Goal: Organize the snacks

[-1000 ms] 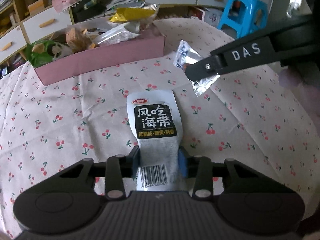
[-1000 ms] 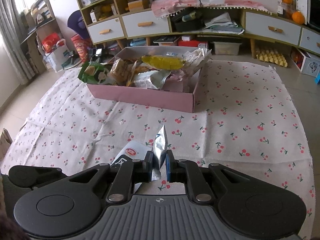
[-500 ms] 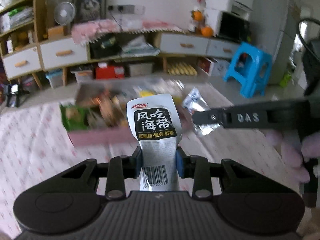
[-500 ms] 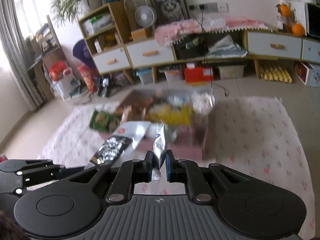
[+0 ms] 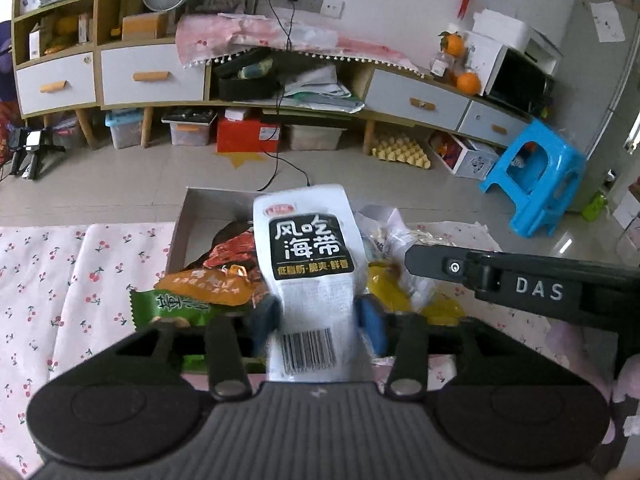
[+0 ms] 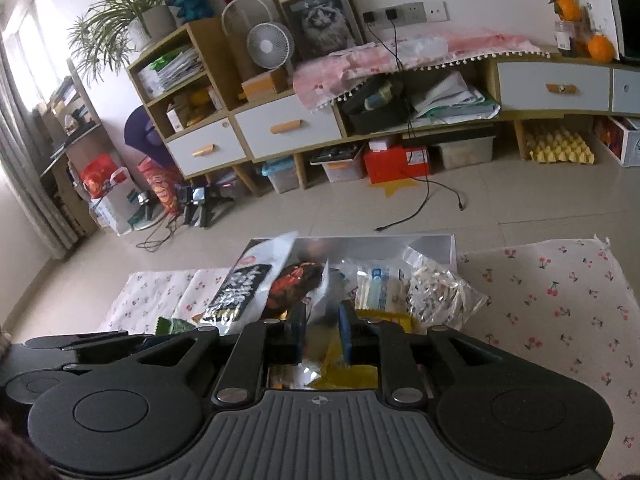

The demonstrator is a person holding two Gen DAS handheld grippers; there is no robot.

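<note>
The step in hand is the drop into the pink snack box (image 5: pixel 179 236). The left gripper (image 5: pixel 318 316) has jaws opening, the white seaweed packet (image 5: pixel 306 256) loose between them above the box. The right gripper (image 6: pixel 320 322) has jaws opening around a small silver sachet (image 6: pixel 322 294). Next, both should clear away upward.
</note>
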